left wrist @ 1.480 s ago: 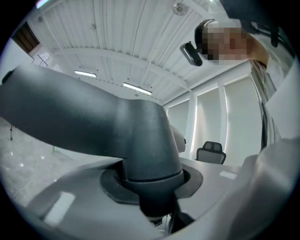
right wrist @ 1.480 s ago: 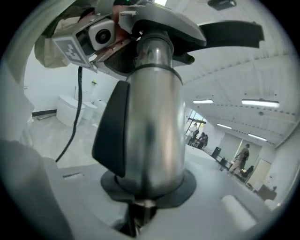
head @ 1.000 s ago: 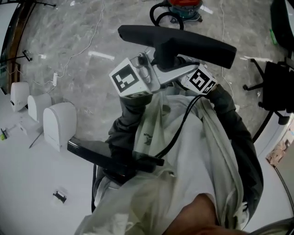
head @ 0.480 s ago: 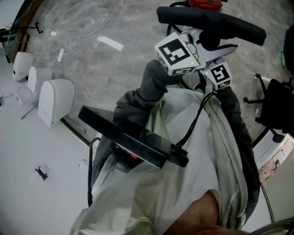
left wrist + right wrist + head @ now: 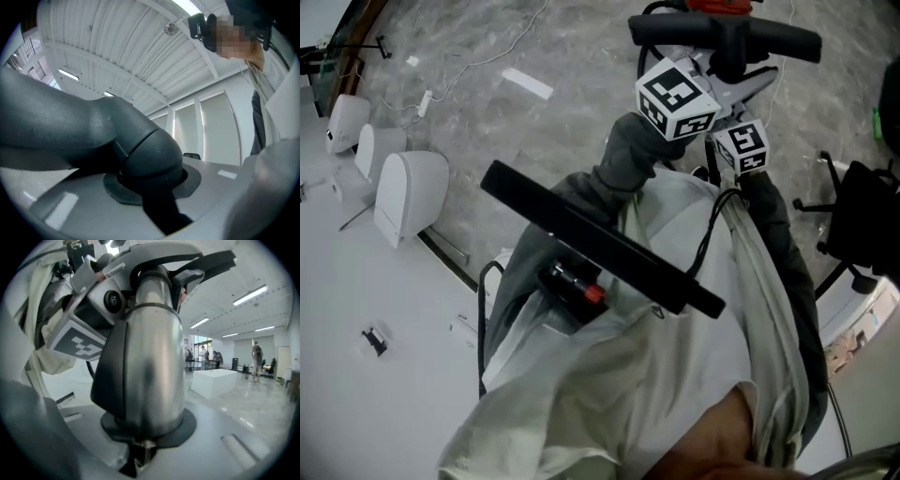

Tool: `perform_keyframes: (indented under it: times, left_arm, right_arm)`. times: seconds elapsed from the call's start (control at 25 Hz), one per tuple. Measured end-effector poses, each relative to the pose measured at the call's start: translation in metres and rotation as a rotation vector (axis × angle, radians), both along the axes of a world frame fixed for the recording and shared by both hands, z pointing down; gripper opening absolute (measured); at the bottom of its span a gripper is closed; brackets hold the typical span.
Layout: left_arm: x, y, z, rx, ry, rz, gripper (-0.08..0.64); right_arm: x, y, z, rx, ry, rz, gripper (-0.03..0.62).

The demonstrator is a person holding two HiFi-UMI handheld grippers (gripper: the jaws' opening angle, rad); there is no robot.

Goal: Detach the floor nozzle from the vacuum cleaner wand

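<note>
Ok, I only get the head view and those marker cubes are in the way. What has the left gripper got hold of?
Observer: The left gripper has the dark grey bent neck of the floor nozzle between its jaws, which have just been closing.
Operator: And the other one?
Observer: The right gripper is clamped on a shiny silver tube with a dark panel down one side.
Operator: Is anybody else around?
Observer: Yes, the right gripper view shows people standing far off, past a white block.
</note>
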State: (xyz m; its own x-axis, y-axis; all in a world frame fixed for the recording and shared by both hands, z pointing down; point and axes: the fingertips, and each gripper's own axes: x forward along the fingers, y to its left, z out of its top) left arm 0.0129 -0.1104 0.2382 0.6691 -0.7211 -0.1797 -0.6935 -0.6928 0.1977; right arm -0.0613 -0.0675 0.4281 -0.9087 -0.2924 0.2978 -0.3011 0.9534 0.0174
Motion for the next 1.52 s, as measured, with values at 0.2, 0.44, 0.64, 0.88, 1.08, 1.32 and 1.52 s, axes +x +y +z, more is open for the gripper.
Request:
perform_keyframes:
  times: [0.2, 0.44, 0.64, 0.88, 1.08, 1.32, 1.52]
  left_arm:
    - [0.011, 0.000, -0.007, 0.020, -0.004, -0.001, 0.092]
    - [0.048, 0.047, -0.023, 0.126, -0.047, 0.372, 0.083]
    - [0.062, 0.092, -0.024, 0.174, -0.029, 0.659, 0.083]
    - [0.047, 0.052, -0.041, 0.153, 0.016, 0.260, 0.081]
    - [0.055, 0.087, -0.059, 0.231, 0.006, 0.495, 0.080]
    - [0.069, 0.115, -0.056, 0.272, -0.081, 0.626, 0.080]
    - [0.058, 0.083, -0.058, 0.202, -0.023, 0.331, 0.080]
  right_arm:
    - [0.013, -0.009, -0.008, 0.041, 0.009, 0.074, 0.069]
    - [0.021, 0.034, -0.023, 0.023, -0.036, -0.216, 0.072]
    - [0.028, 0.063, -0.022, 0.000, -0.018, -0.274, 0.074]
    - [0.039, 0.013, -0.040, 0.107, 0.028, 0.101, 0.071]
    - [0.040, 0.040, -0.045, 0.122, 0.049, -0.029, 0.072]
    - [0.041, 0.064, -0.058, 0.089, 0.005, -0.192, 0.072]
    - [0.047, 0.034, -0.058, 0.135, 0.042, 0.082, 0.072]
